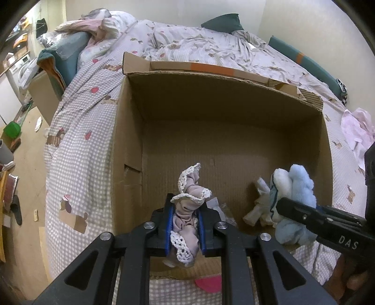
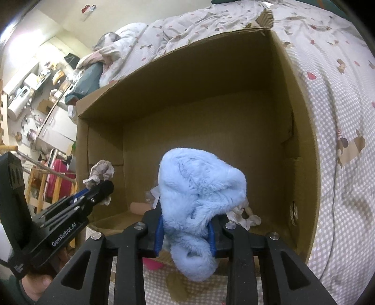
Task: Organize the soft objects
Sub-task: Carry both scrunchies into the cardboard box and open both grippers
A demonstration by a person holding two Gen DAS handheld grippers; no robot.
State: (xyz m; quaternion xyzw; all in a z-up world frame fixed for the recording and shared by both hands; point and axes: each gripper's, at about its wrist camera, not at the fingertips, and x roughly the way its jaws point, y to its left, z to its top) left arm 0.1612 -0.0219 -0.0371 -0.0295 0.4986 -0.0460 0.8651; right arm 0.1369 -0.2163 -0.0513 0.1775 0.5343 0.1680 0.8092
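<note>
**Two soft bundles hanging over an open box on a bed**

A bunched mauve cloth with white crochet trim (image 1: 189, 201) is sitting clamped between the blue pads of the left gripper (image 1: 186, 225), its frilled end sticking up past the fingertips above the near edge of a large cardboard box (image 1: 126, 131). Just to its right, a fluffy pale-blue plush item (image 2: 201, 194) is being squeezed by the right gripper (image 2: 186, 237), most of it bulging above the pads and a fold drooping below them over the box's near rim. Both pairs of tongs are narrowed onto fabric, each grasping its own bundle; neither is slack.

Inside the box, on the floor near the front, crumpled whitish scraps (image 2: 243, 217) are lying beside some clear wrapping (image 1: 218, 206); a small pinkish object is showing low at the near wall, too hidden to name. The rest of the box floor is showing bare cardboard, and its torn far flap (image 1: 304, 96) is standing up.

The box is resting on a bed covered by a lilac checked quilt (image 1: 77, 145) with dog and heart prints. A pink piece (image 1: 208, 284) is lying on the quilt just in front of the box. A teal pillow (image 1: 222, 22) is sitting at the far wall, and pale pink fabric (image 1: 356, 131) is lying at the right edge. A cluttered floor and shelves are showing off to the left.
</note>
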